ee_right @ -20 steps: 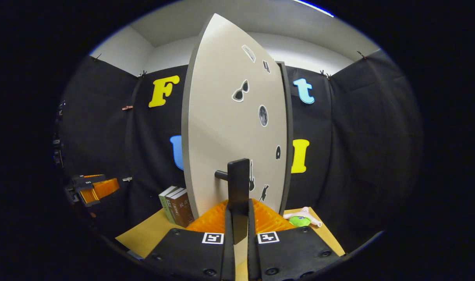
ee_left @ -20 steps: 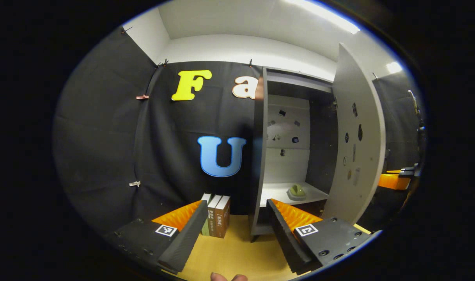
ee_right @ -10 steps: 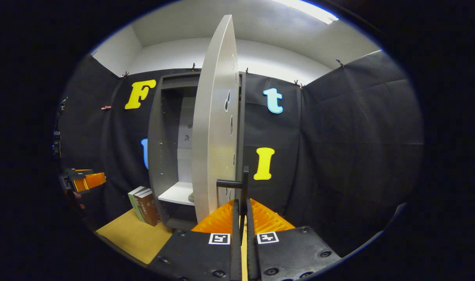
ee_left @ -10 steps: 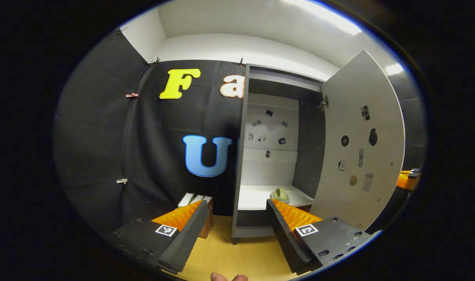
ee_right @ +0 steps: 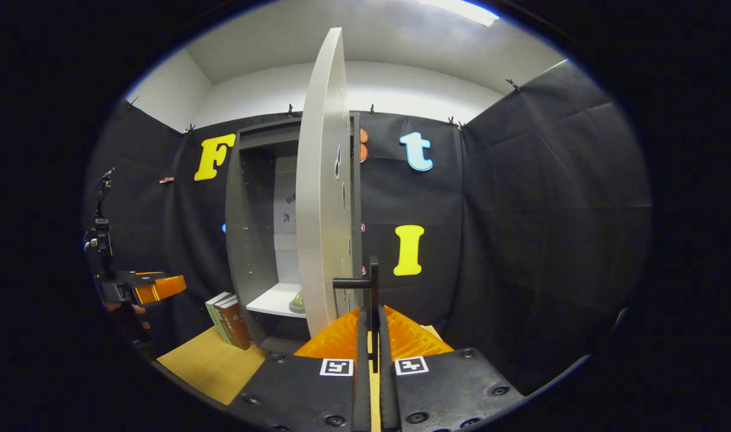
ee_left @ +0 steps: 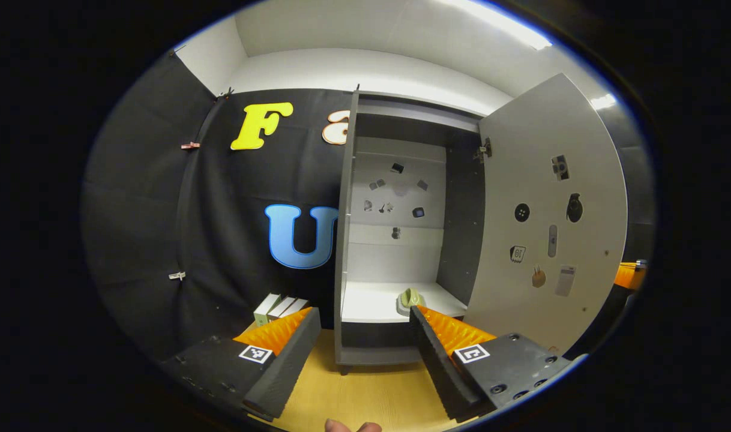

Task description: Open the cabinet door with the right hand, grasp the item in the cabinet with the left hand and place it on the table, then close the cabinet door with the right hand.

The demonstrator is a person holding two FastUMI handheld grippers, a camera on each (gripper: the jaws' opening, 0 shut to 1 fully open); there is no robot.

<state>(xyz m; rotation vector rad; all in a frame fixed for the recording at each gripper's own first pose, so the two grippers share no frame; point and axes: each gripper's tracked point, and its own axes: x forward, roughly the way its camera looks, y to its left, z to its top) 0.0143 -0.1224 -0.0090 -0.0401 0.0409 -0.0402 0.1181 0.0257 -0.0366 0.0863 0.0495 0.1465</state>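
Note:
The grey cabinet [ee_left: 347,198] stands open, its pale door [ee_left: 551,198] swung out to the right. A small green item [ee_left: 409,298] lies on the white shelf [ee_left: 371,297] inside. My left gripper [ee_left: 362,354] is open, held in front of the cabinet and short of the shelf. In the right gripper view the door [ee_right: 320,198] is seen almost edge-on, and my right gripper [ee_right: 373,336] is shut on its dark handle [ee_right: 371,285]. The left gripper [ee_right: 155,288] shows at the far left there, and the item [ee_right: 297,298] peeks out behind the door.
Several books [ee_left: 278,306] stand on the yellow-brown table [ee_left: 365,396] left of the cabinet, also seen as books [ee_right: 227,312] in the right gripper view. The cabinet's back panel and door carry small stickers. Black cloth walls the booth.
The door has swung from partly open to wide open, pulled by the right gripper. The left gripper has shifted so that the cabinet interior now faces it more squarely.

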